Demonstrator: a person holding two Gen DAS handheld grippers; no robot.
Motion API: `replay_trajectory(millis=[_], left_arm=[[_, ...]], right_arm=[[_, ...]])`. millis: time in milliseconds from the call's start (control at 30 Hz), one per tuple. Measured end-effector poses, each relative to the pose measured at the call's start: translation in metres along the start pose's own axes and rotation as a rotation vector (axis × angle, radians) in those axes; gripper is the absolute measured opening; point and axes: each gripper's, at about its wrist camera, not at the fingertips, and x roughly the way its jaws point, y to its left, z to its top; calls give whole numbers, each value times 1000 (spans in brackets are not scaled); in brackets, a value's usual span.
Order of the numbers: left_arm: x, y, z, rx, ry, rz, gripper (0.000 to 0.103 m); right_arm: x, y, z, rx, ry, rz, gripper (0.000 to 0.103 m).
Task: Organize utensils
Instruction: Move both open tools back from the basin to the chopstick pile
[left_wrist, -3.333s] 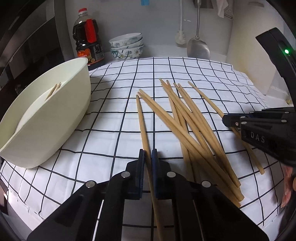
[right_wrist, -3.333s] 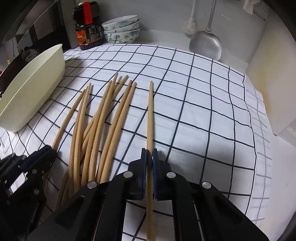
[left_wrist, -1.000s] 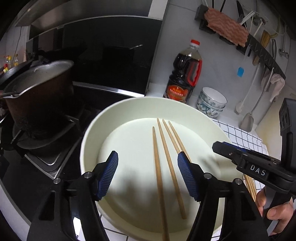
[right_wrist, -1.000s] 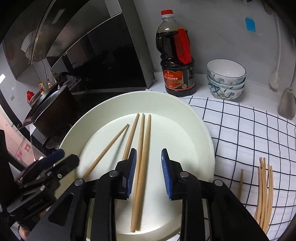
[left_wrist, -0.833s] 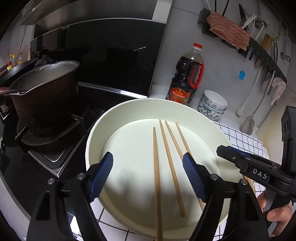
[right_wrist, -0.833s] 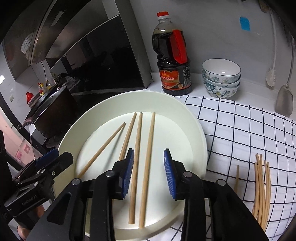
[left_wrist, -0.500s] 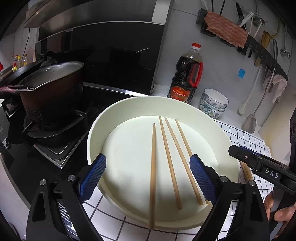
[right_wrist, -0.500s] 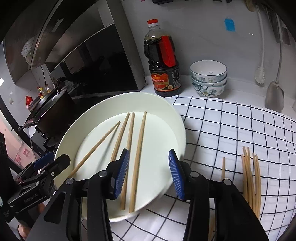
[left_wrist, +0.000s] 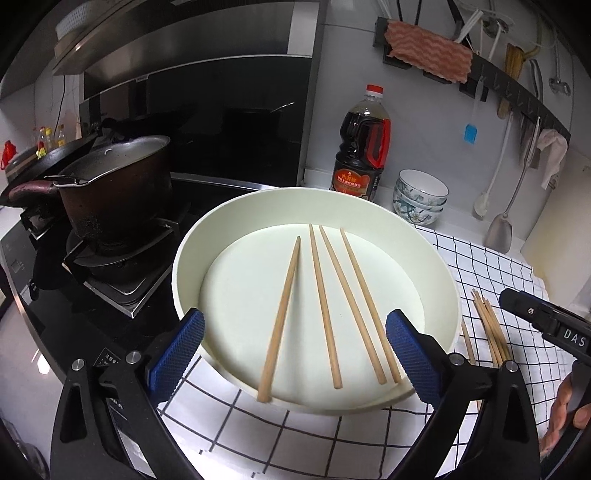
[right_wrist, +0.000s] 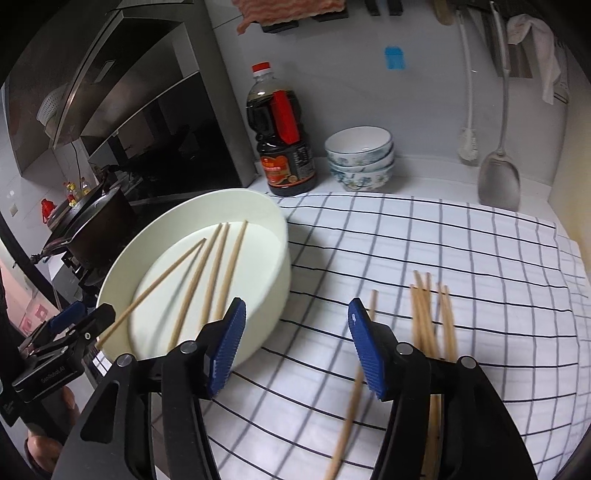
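Kitchen counter beside a stove, spread with a checked cloth (right_wrist: 424, 236), both grippers empty.
Four chopsticks (left_wrist: 325, 306) lie in the cream basin (left_wrist: 436, 258) at the cloth's stove-side edge; the remaining chopsticks (right_wrist: 428, 321) lie loose on the cloth, well apart from the basin. Left gripper (left_wrist: 295, 354), before the basin, has just been opening and stands wide with nothing between its jaws; right gripper (right_wrist: 295, 347), above the cloth, has likewise been opening and holds nothing.
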Motion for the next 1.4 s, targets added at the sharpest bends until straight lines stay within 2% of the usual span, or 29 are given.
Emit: replay_trajectory(millis=[100, 633, 1067, 1233, 1333, 1400], left_arm=[[-4, -9, -5, 9, 5, -21, 97], [-19, -70, -29, 71, 32, -87, 97], [-22, -134, -53, 141, 60, -128, 97], [-9, -153, -66, 133, 107, -142, 97], [0, -163, -76, 132, 132, -130, 97], [7, -167, -82, 135, 150, -121, 97]], right_arm=[[-9, -12, -5, 6, -2, -22, 60], [-44, -67, -28, 10, 10, -104, 63], [-39, -117, -45, 77, 68, -119, 65], [-33, -128, -49, 53, 111, -160, 67], [-24, -131, -54, 10, 152, -218, 67], [-17, -134, -57, 0, 178, -225, 67]])
